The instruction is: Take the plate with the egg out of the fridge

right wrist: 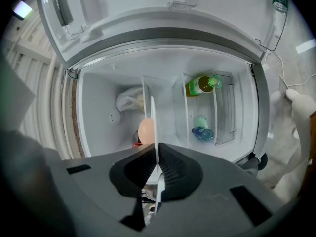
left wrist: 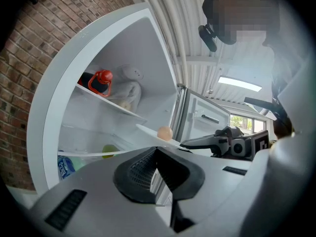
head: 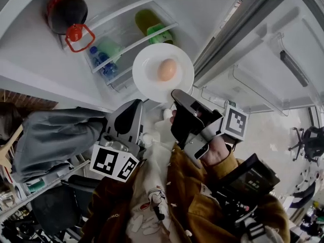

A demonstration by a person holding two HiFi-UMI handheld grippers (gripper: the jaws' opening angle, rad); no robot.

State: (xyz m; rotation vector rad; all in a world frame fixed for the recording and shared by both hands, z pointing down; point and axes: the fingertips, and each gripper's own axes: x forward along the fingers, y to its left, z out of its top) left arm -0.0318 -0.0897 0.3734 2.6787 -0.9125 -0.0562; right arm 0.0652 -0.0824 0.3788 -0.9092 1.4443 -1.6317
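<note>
Holding white plate (head: 147, 82) with brown egg (head: 166, 70) at the open fridge's (head: 116, 4) front.
Pinching plate rim at 5 o'clock with right tongs (head: 178, 97); pressing left tongs (left wrist: 157, 152) together on nothing, at 8 o'clock.

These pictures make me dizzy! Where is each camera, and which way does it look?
Head view: on the person's head, looking down: plate, egg, left gripper, right gripper, sleeves.
Left gripper view: on it, facing the open fridge; shut jaws show.
Right gripper view: on it, facing the fridge; jaws clamp the plate.
Shared: all show the egg.
</note>
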